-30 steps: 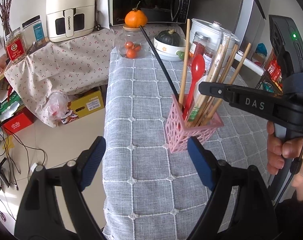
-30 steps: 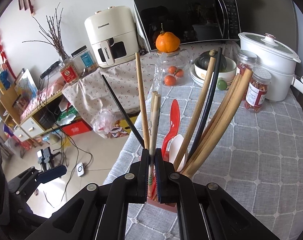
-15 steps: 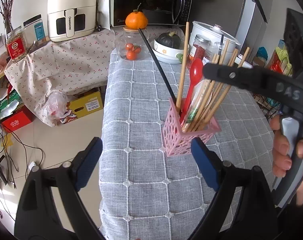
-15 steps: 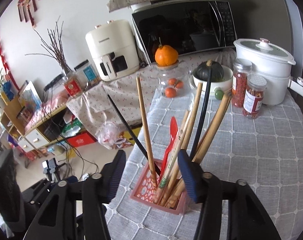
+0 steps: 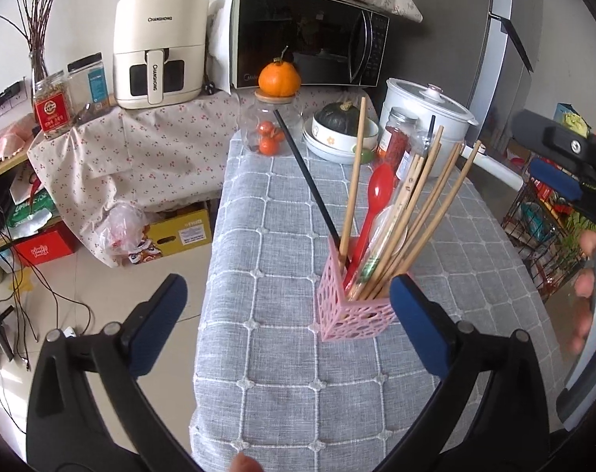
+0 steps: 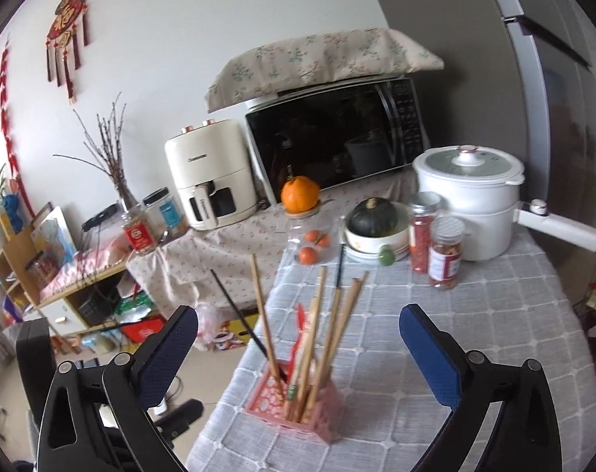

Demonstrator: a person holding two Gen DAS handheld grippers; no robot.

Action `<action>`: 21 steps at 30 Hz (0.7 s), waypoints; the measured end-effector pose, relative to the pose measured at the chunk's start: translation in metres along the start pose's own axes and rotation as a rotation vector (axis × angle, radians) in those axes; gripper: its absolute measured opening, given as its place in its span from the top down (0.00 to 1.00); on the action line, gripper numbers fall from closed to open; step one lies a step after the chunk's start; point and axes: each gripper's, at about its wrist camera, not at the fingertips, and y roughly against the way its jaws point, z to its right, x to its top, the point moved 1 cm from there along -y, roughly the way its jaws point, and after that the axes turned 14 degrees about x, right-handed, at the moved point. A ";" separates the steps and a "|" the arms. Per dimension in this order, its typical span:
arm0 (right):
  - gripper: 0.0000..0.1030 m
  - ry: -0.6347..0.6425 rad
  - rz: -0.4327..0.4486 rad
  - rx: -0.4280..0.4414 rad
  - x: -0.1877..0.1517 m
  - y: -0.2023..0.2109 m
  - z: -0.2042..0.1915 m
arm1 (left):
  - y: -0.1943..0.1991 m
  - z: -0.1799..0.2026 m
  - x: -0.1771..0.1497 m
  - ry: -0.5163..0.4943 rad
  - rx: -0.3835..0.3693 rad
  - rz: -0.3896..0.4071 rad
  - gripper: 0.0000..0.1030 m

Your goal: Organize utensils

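A pink lattice utensil holder (image 5: 353, 310) stands near the front of the grey checked tablecloth (image 5: 266, 362). It holds several wooden chopsticks (image 5: 420, 212), a black chopstick (image 5: 306, 181), a wrapped pair of chopsticks (image 5: 388, 232) and a red spoon (image 5: 376, 200). My left gripper (image 5: 286, 310) is open and empty, in front of the holder. My right gripper (image 6: 298, 346) is open and empty, raised above and behind the holder (image 6: 298, 409); it shows at the right edge of the left wrist view (image 5: 569, 165).
At the table's far end stand a glass jar with an orange on top (image 5: 272, 126), a bowl with a dark squash (image 5: 339, 129), spice jars (image 6: 435, 247) and a white cooker (image 6: 471, 200). A microwave (image 5: 306, 51) and air fryer (image 5: 156, 63) sit behind. Floor clutter lies left.
My right gripper opened, let go of the wrapped chopsticks into the holder, then pulled up and back. My left gripper stayed open and shifted slightly.
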 end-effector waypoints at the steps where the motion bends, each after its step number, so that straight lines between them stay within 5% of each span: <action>1: 0.00 -0.002 0.001 -0.014 0.000 0.004 0.003 | -0.001 0.001 0.000 0.006 -0.005 -0.004 0.01; 10: 0.00 0.017 -0.004 -0.127 -0.002 0.053 0.027 | 0.024 0.025 -0.001 -0.010 -0.036 0.005 0.01; 18: 0.00 0.066 -0.026 -0.370 -0.017 0.102 0.030 | 0.057 0.055 -0.009 -0.100 -0.052 0.038 0.01; 21: 0.00 0.065 -0.027 -0.371 -0.025 0.122 0.022 | 0.066 0.062 -0.013 -0.113 -0.064 0.036 0.01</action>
